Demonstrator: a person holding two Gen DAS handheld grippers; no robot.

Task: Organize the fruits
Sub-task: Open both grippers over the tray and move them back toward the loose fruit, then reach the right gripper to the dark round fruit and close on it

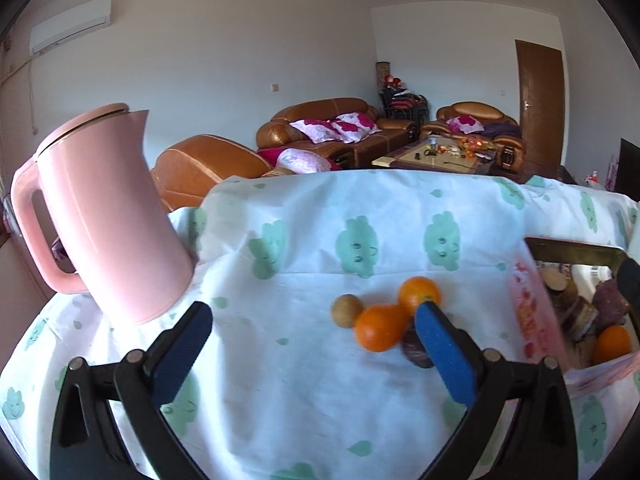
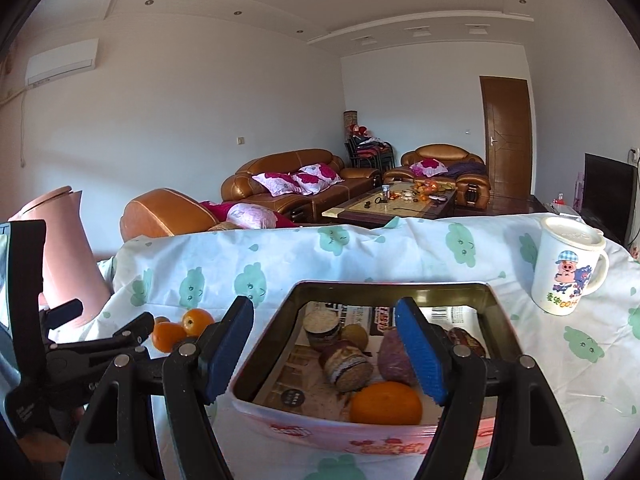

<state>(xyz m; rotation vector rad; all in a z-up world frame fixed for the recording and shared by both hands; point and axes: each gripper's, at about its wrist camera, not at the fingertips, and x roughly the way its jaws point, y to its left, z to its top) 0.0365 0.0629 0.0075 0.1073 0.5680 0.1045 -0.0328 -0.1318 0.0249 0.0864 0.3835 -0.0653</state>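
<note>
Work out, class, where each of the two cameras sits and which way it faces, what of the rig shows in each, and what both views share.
Left wrist: rides the left gripper, facing over the table at loose oranges; its open fingers show.
Right wrist: rides the right gripper, facing into the tin box; its open fingers and the left gripper show.
Shared: pink kettle, oranges, box, sofa room.

Table layout: tin box centre, holding one orange at its near edge. Mug at 2 o'clock of box. Two oranges on cloth at 9 o'clock; kettle behind them, 10 o'clock.
</note>
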